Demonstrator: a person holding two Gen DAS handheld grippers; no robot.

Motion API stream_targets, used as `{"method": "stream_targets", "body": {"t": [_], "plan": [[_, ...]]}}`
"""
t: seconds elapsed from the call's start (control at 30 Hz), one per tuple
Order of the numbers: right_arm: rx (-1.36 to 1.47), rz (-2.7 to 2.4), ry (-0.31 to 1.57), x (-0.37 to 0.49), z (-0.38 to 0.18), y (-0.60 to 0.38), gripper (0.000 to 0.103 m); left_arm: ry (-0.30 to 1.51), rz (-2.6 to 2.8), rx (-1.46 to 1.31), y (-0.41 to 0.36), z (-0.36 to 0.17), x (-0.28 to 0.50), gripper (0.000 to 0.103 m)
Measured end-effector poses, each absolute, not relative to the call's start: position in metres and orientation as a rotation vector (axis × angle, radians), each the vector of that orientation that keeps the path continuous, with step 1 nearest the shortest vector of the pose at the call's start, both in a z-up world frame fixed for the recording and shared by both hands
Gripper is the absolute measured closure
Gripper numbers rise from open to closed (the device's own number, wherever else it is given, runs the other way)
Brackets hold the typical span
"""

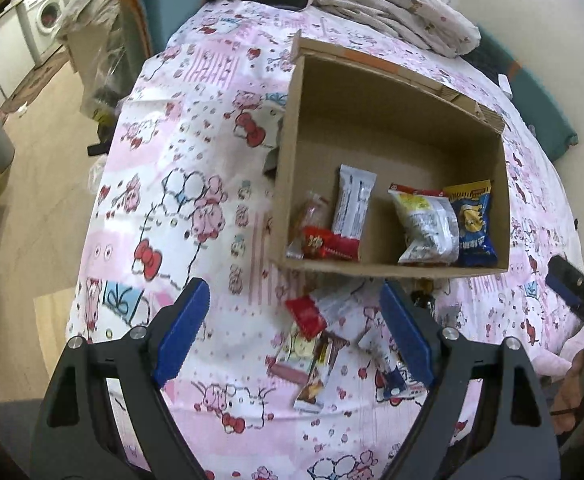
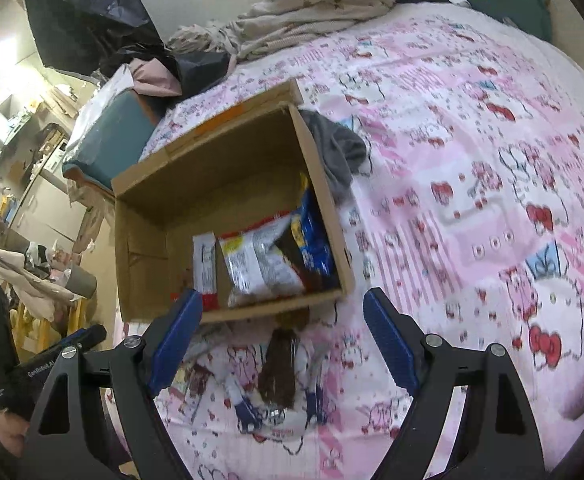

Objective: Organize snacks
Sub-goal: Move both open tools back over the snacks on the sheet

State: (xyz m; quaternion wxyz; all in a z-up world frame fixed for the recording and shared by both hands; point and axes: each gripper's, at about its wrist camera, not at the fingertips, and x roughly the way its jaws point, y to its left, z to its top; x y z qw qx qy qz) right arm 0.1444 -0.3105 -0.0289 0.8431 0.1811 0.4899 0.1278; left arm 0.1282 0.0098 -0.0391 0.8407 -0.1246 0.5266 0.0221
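An open cardboard box (image 1: 376, 88) (image 2: 144, 216) sits on a pink cartoon-print bedsheet (image 1: 196, 184) (image 2: 472, 184). Inside lie a white bar (image 1: 352, 206) (image 2: 205, 264), a red packet (image 1: 328, 244), a clear silver bag (image 1: 428, 226) (image 2: 252, 268) and a blue bag (image 1: 474, 224) (image 2: 312, 240). Several loose snacks lie on the sheet in front of the box: a small red packet (image 1: 306, 316), a brown-ended wrapper (image 1: 318, 372) and a dark brown bar (image 2: 278, 368). My left gripper (image 1: 296, 332) hangs open above them. My right gripper (image 2: 282, 338) is open over the brown bar, touching nothing.
Crumpled bedding (image 1: 392, 0) (image 2: 312, 12) is heaped beyond the box. A grey cloth (image 2: 340, 152) lies against the box's right wall. A teal cushion (image 2: 108, 136) and cluttered furniture lie past the bed's left edge. The other gripper's tool (image 1: 576, 288) shows at the right.
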Motion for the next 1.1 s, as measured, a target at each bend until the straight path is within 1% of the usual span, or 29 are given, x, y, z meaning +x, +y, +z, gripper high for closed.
{"method": "stream_targets", "body": {"t": [0.4,0.43,0.5,0.53,0.57,0.63,0.7,0.73,0.8,0.83,0.87,0.93,1.03,1.1], "plan": [[0.400,0.212,1.170,0.120,-0.056,-0.315,0.017,1.158,0.064,-0.224,0.007,-0.054,0.116,0.020],[0.395,0.198,1.187,0.120,-0.060,-0.317,0.017,1.164,0.072,-0.232,0.010,-0.056,0.117,0.022],[0.403,0.181,1.222,0.120,-0.065,-0.319,0.017,1.179,0.088,-0.262,0.015,-0.062,0.120,0.030],[0.419,0.178,1.236,0.120,-0.068,-0.321,0.017,1.194,0.091,-0.277,0.017,-0.066,0.122,0.038],[0.436,0.178,1.244,0.121,-0.069,-0.323,0.017,1.216,0.088,-0.286,0.018,-0.071,0.123,0.044],[0.459,0.181,1.249,0.122,-0.071,-0.324,0.017,1.267,0.067,-0.303,0.016,-0.083,0.126,0.047],[0.461,0.182,1.254,0.124,-0.073,-0.323,0.017,1.314,0.042,-0.289,0.009,-0.094,0.127,0.047],[0.458,0.181,1.256,0.126,-0.074,-0.322,0.017,1.337,0.023,-0.279,0.003,-0.100,0.127,0.049],[0.458,0.182,1.265,0.129,-0.076,-0.321,0.017,1.388,-0.021,-0.249,-0.011,-0.113,0.127,0.060],[0.461,0.182,1.268,0.130,-0.077,-0.321,0.017,1.415,-0.050,-0.231,-0.019,-0.119,0.127,0.068],[0.464,0.183,1.273,0.131,-0.079,-0.321,0.017,1.439,-0.079,-0.212,-0.028,-0.127,0.127,0.074],[0.470,0.185,1.280,0.133,-0.081,-0.321,0.017,1.459,-0.111,-0.173,-0.042,-0.135,0.127,0.079],[0.474,0.190,1.282,0.133,-0.082,-0.320,0.017,1.474,-0.133,-0.104,-0.059,-0.146,0.130,0.081],[0.473,0.187,1.280,0.133,-0.081,-0.321,0.017,1.492,-0.136,-0.072,-0.066,-0.153,0.130,0.090]]}}
